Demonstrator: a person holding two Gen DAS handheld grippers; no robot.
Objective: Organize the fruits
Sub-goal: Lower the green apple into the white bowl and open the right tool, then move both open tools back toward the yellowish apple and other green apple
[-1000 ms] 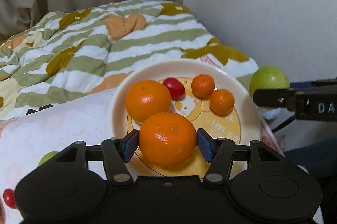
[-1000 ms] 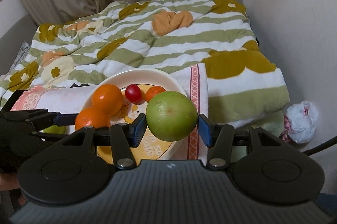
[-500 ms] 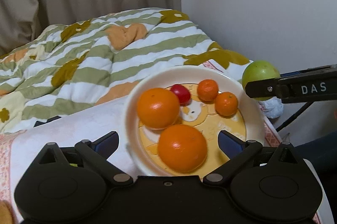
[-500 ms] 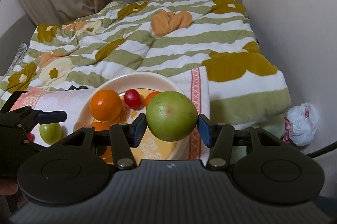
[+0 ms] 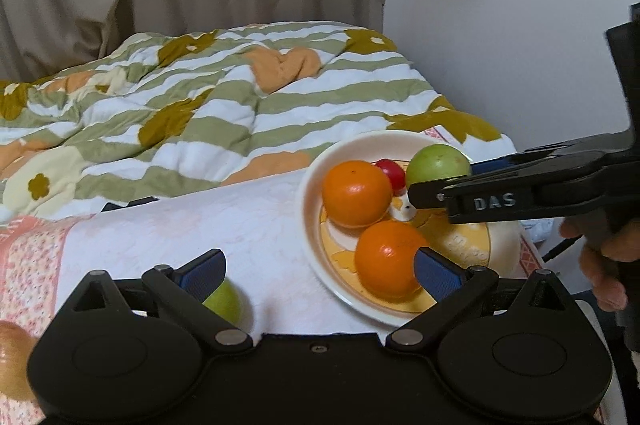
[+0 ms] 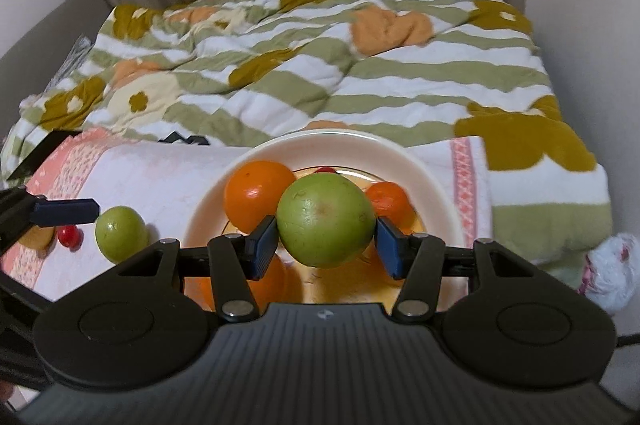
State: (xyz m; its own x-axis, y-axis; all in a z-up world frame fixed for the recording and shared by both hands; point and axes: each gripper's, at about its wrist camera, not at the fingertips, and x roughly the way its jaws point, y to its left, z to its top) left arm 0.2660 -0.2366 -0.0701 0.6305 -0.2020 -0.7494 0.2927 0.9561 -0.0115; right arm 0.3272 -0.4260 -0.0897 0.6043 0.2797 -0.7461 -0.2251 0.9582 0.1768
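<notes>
Soft, dim indoor light falls evenly from above me. Small glints sit on the two big glossy oranges [image 5: 356,193], and my green round fruit [image 6: 325,219] looks slightly soft. Fisheye bending darkens the corners.

I see brownish fruit [image 5: 12,357] cut by left edge; small green fruit [image 5: 224,301] half hidden behind left tongs [image 5: 318,275]; red fruit [image 6: 326,169] mostly hidden.

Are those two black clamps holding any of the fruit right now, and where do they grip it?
The right hand-held gripper holds a green fruit, pinched at its two sides, above the plate. The left hand-held gripper is open, holding nothing.
</notes>
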